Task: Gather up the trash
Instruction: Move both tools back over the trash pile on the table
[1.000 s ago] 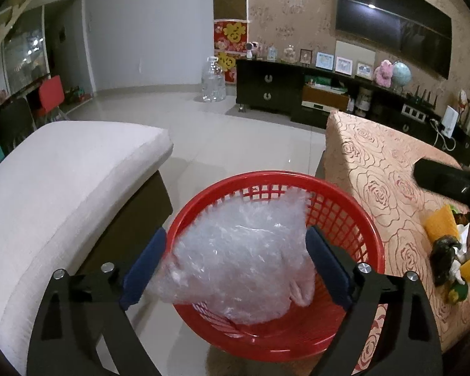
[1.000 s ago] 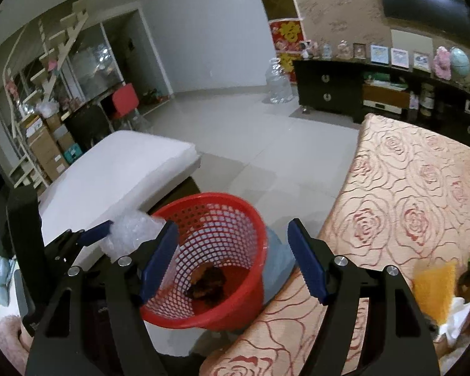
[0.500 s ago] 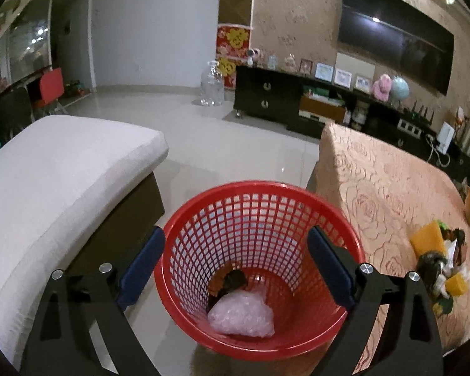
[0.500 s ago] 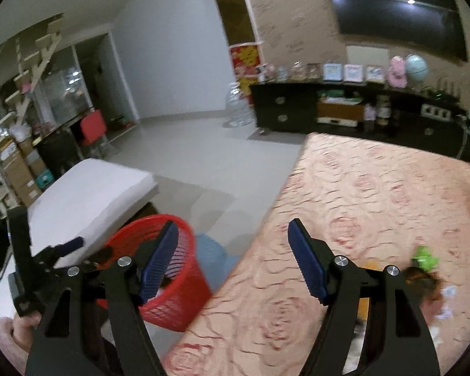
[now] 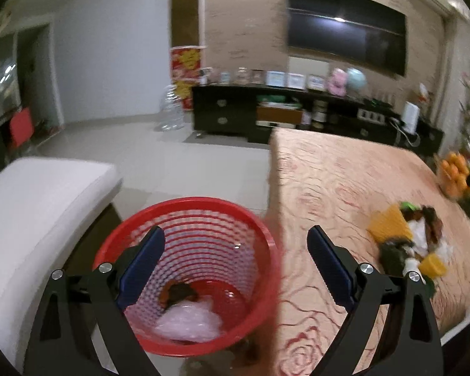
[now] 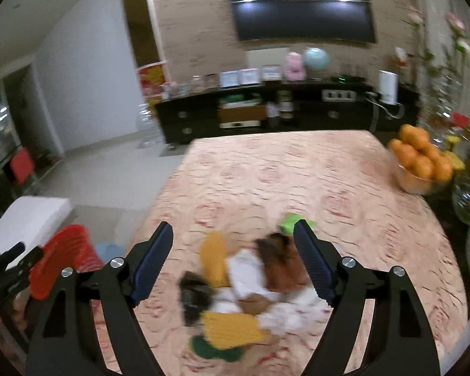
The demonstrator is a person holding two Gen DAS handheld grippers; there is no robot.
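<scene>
A red mesh basket (image 5: 191, 269) stands on the floor beside the table, with a crumpled clear plastic bag (image 5: 189, 324) and a dark scrap (image 5: 177, 293) at its bottom. My left gripper (image 5: 235, 269) is open and empty above the basket's right rim. A trash pile (image 6: 244, 291) of yellow, white, brown and green scraps lies on the floral tablecloth (image 6: 282, 175); it also shows in the left wrist view (image 5: 407, 241). My right gripper (image 6: 233, 260) is open and empty, hovering over the pile. The basket (image 6: 62, 266) shows at the left of the right wrist view.
A bowl of oranges (image 6: 420, 163) and glassware (image 6: 467, 200) stand at the table's right edge. A white cushioned seat (image 5: 40, 219) is left of the basket. A dark TV cabinet (image 6: 282, 112) lines the far wall.
The plastic bag dropped from my left gripper into the basket. My left gripper drifted right toward the table. My right gripper swung right from the basket to over the trash pile.
</scene>
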